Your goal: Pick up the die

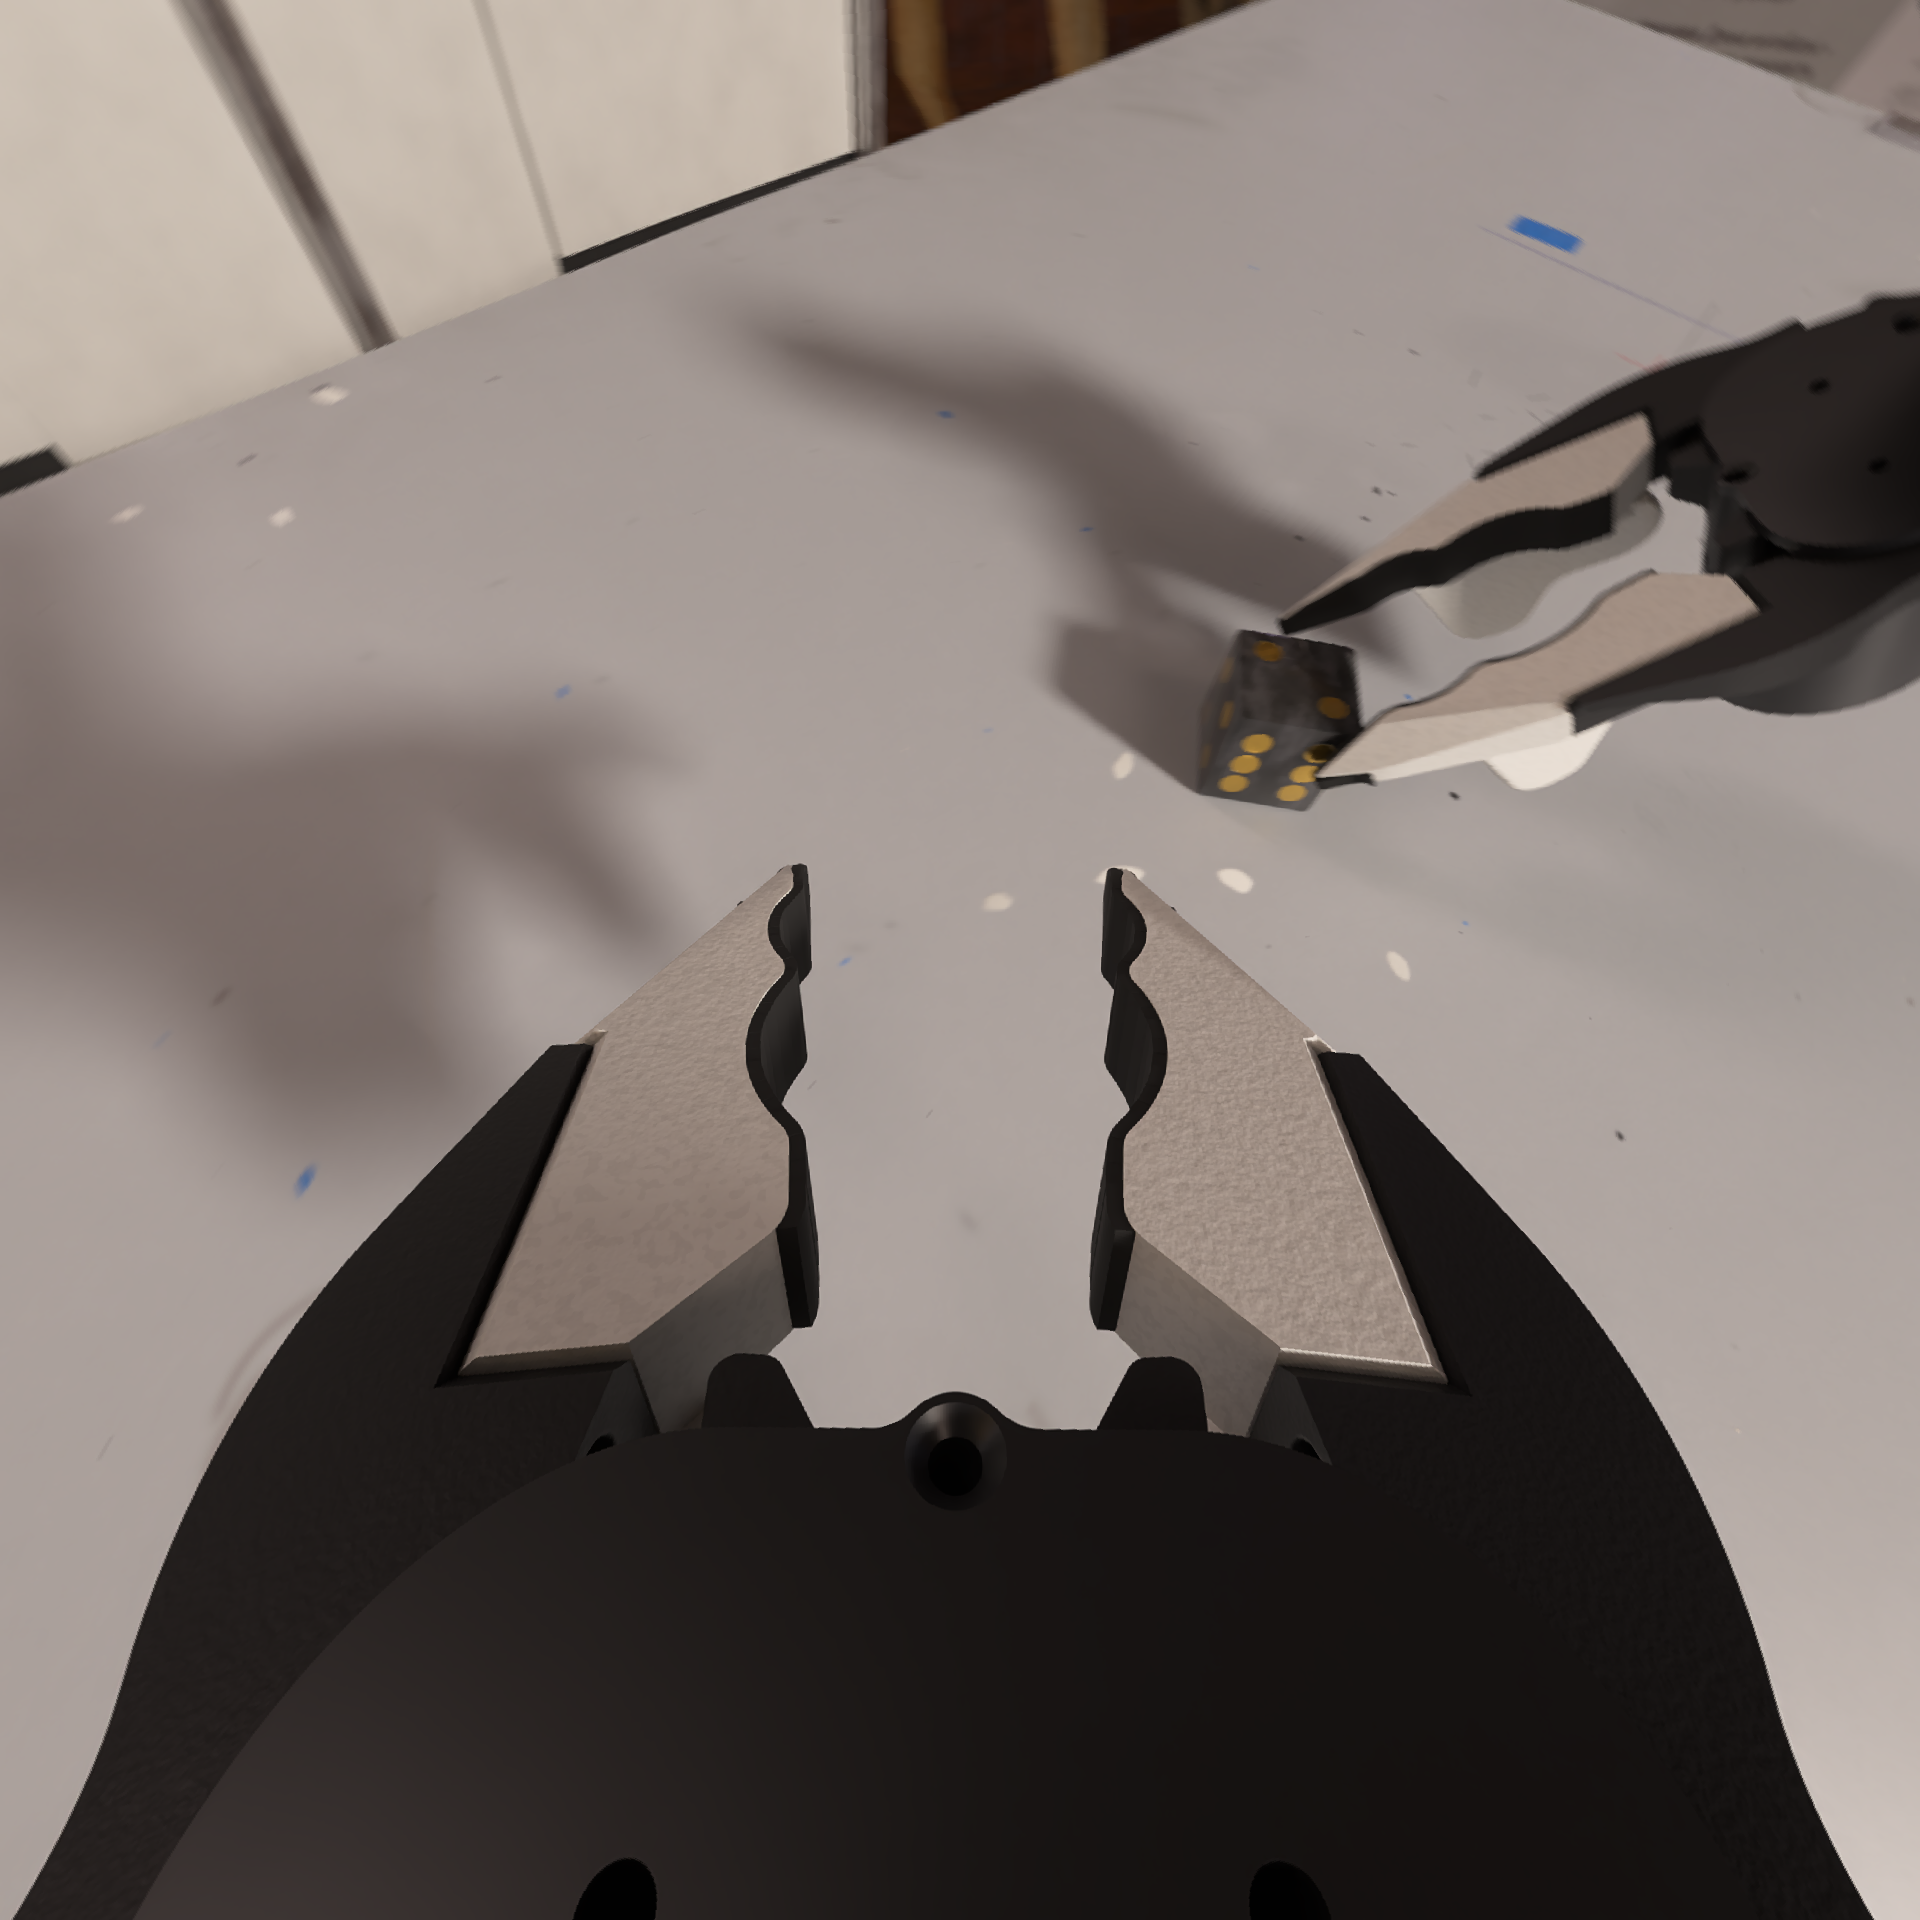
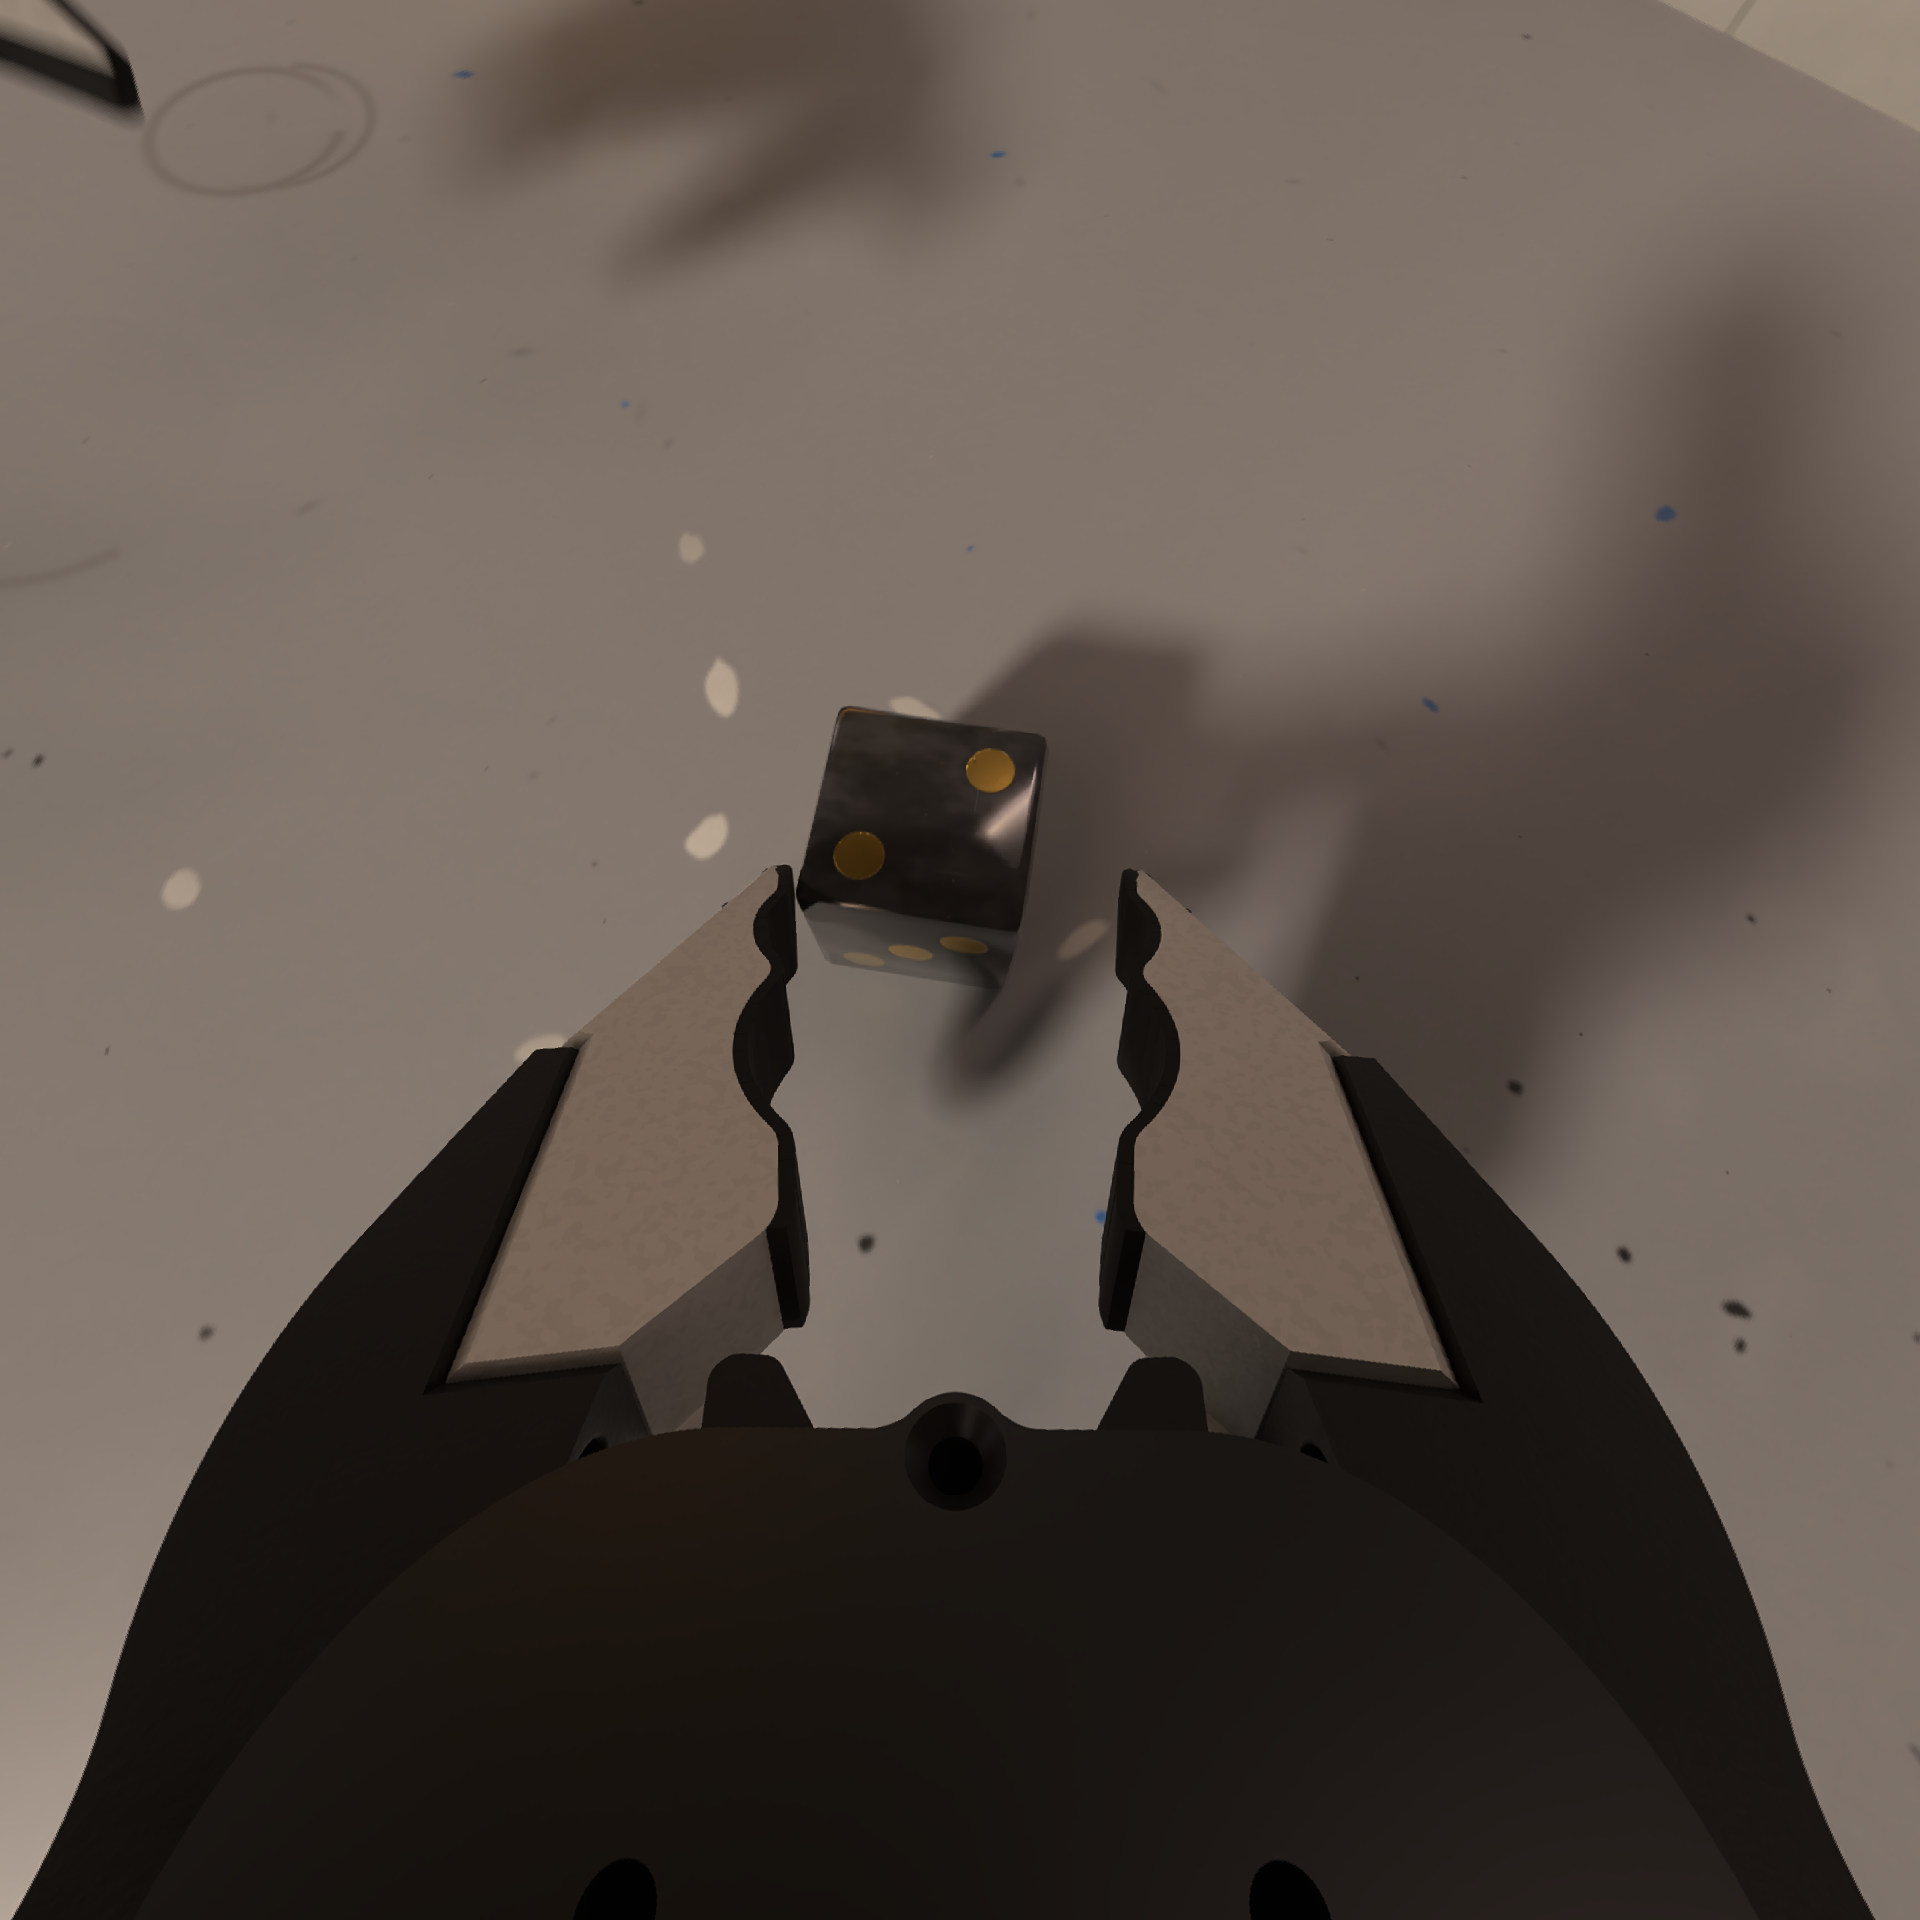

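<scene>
We are angling our right gripper [image 2: 954, 883] down over the black die [image 2: 920, 842] on the grey table [image 2: 416, 520], jaws apart, left fingertip [image 2: 781, 896] beside its corner. Our left gripper [image 1: 956, 883] is hovering well aside, tilted downward, jaws apart, holding nothing.

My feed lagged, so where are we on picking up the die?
Done: the right gripper has reached the die, which sits on the table. In hand: its jaws are open with the die just past the tips, off-centre toward one fingertip. Left: advance, close, lift. The left gripper is open, off to the side.
</scene>
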`<control>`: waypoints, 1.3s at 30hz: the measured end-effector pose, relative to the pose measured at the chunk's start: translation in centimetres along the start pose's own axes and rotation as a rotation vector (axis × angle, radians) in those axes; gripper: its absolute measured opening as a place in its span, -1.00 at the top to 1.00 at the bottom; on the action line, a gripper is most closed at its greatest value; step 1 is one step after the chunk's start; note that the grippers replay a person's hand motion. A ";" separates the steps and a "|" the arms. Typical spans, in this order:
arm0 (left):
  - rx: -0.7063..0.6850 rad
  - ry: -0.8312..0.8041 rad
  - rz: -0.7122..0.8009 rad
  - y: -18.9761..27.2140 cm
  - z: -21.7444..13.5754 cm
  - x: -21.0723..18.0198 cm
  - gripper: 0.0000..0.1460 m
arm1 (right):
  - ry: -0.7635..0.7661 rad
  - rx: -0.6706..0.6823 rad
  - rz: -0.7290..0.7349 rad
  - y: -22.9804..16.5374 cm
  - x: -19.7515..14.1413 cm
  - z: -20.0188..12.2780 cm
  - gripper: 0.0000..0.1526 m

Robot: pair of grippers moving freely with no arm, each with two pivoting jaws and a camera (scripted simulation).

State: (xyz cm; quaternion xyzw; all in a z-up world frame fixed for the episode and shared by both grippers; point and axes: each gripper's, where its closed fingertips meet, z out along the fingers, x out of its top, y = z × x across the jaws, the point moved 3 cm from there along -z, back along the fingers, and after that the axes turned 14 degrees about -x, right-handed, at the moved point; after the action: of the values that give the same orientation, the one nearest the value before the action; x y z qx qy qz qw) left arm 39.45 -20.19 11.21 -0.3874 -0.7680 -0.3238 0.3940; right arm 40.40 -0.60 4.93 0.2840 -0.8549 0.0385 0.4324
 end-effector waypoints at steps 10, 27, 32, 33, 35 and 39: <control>-0.029 0.001 0.174 3.6 4.4 -1.7 0.23 | -0.068 -0.094 0.090 -1.0 -0.3 1.2 0.23; -0.020 -0.004 0.121 2.3 3.8 -2.3 0.23 | 0.043 -0.140 -0.007 0.7 2.1 -1.0 0.37; -0.015 -0.013 0.106 1.1 1.8 0.7 0.24 | 0.092 -0.116 -0.065 3.0 4.0 -2.6 0.37; -0.006 -0.028 0.115 0.7 1.1 2.0 0.24 | 0.094 -0.105 -0.069 3.2 3.8 -2.6 0.37; -0.006 -0.100 0.106 -0.2 -0.1 4.7 0.24 | 0.083 -0.067 -0.069 3.0 2.9 -2.3 0.37; 0.046 -0.216 0.041 -4.3 0.4 9.5 0.23 | 0.014 0.026 -0.103 1.4 0.1 -1.2 0.37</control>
State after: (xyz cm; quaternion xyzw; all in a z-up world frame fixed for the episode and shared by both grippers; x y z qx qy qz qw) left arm 31.93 -18.76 18.38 -0.4263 -0.8051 -0.2545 0.3244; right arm 40.47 0.91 6.01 0.3328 -0.8356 0.0296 0.4361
